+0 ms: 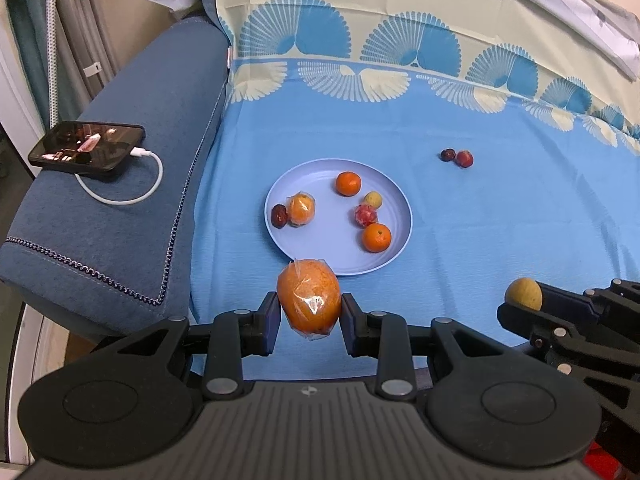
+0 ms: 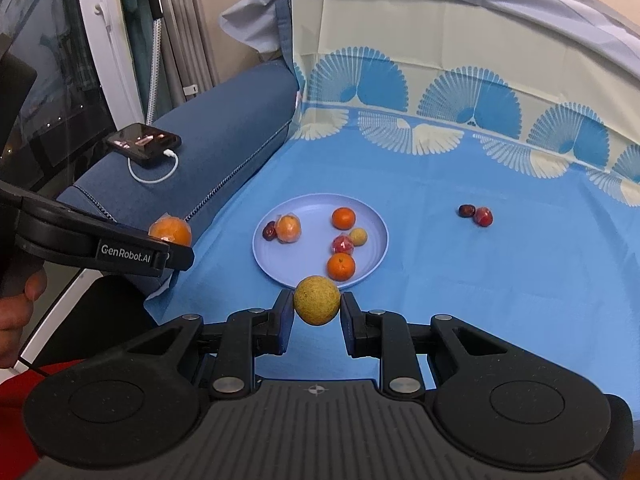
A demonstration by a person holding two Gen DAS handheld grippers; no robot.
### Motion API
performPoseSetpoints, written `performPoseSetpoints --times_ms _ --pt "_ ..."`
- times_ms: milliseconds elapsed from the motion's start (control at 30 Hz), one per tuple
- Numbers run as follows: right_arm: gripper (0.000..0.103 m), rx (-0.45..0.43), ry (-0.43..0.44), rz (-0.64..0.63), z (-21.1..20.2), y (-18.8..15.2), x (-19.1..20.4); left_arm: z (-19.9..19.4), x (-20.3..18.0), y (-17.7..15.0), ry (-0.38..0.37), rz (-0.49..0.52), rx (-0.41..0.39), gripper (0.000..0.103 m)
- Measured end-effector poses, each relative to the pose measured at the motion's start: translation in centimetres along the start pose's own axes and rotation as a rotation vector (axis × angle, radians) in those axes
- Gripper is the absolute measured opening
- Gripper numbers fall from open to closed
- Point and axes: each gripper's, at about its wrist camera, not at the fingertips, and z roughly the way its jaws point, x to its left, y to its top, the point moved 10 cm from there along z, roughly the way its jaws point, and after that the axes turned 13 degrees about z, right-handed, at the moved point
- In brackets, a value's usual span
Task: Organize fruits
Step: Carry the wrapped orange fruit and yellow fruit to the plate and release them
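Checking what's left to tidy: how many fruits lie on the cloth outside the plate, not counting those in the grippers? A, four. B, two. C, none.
B: two small fruits, a dark fruit and a red fruit, lie together on the cloth right of the plate.

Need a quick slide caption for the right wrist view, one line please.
Right gripper holds a yellow-green fruit near the blue plate of fruit.
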Motion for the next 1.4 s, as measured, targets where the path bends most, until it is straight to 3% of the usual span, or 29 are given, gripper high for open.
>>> performPoseSetpoints --times_ms 400,600,867,1233,1300,1333,1367,1400 --pt "0.027 0.076 -0.009 0.027 4.0 0.5 -0.6 4.2 1.0 1.5 -0.012 0.001 0.067 0.035" --pt "0.027 0.158 -0.001 0.11 9.3 2.3 -0.9 7.9 1.9 4.2 -0.007 0.023 0.079 0.035" --pt "0.027 0.205 -0.057 0.056 16.4 5.1 -1.4 13.6 2.8 7.6 0.002 0.051 0.11 0.035" --pt "0.027 0.289 -0.043 0.095 22.7 5.8 -3.0 20.4 3.1 9.4 0.011 0.066 0.175 0.036" --pt "0.027 0.298 -0.045 0.098 23.4 5.8 -3.2 20.8 3.2 9.8 0.018 0.069 0.158 0.04" --pt "0.029 0.301 -0.04 0.101 23.7 5.8 -3.3 20.8 3.3 10.1 0.024 0.075 0.145 0.061" --pt "0.034 0.308 -0.03 0.103 23.9 5.8 -3.3 20.6 3.3 10.3 0.033 0.077 0.131 0.091" --pt "0.051 0.318 -0.021 0.109 24.1 5.8 -3.3 20.3 3.6 10.7 0.053 0.074 0.109 0.101"
